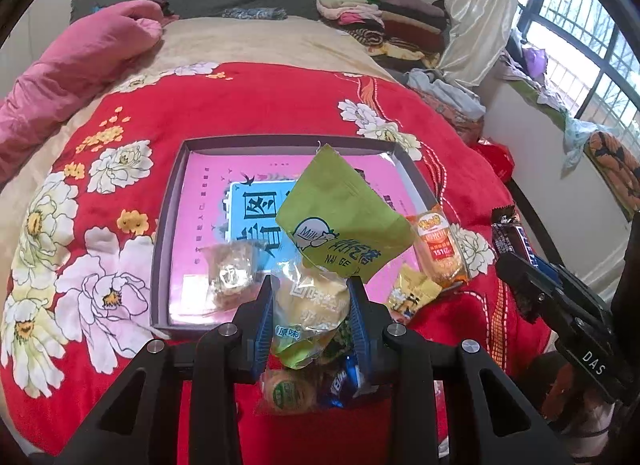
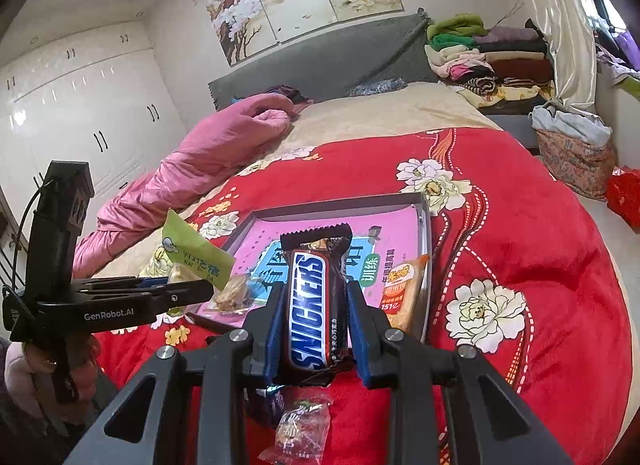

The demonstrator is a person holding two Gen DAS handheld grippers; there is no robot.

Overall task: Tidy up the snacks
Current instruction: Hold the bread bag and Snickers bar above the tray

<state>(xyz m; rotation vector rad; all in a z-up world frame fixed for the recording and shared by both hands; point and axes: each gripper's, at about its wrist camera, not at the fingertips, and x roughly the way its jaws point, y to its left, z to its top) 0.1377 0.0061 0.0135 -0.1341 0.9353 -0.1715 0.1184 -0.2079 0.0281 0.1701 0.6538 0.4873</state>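
Observation:
My left gripper (image 1: 313, 289) is shut on a green "Nai Ge Da" snack packet (image 1: 340, 217) and holds it above the near edge of the open box (image 1: 176, 185) with a pink and blue printed floor. A clear-wrapped pastry (image 1: 232, 277) lies inside the box. My right gripper (image 2: 314, 289) is shut on a Snickers bar (image 2: 312, 305), held over the red quilt just short of the box (image 2: 424, 225). The left gripper with the green packet (image 2: 192, 253) shows at the left of the right wrist view. An orange snack packet (image 2: 404, 289) leans at the box's right side.
Loose snacks lie on the red flowered quilt (image 1: 240, 105) near the grippers: a yellow packet (image 1: 412, 293), a blue packet (image 1: 344, 381), a round cake (image 1: 284, 389) and a clear candy packet (image 2: 300, 425). A pink duvet (image 1: 80, 65) lies at the left; folded clothes (image 1: 372, 13) are stacked at the headboard.

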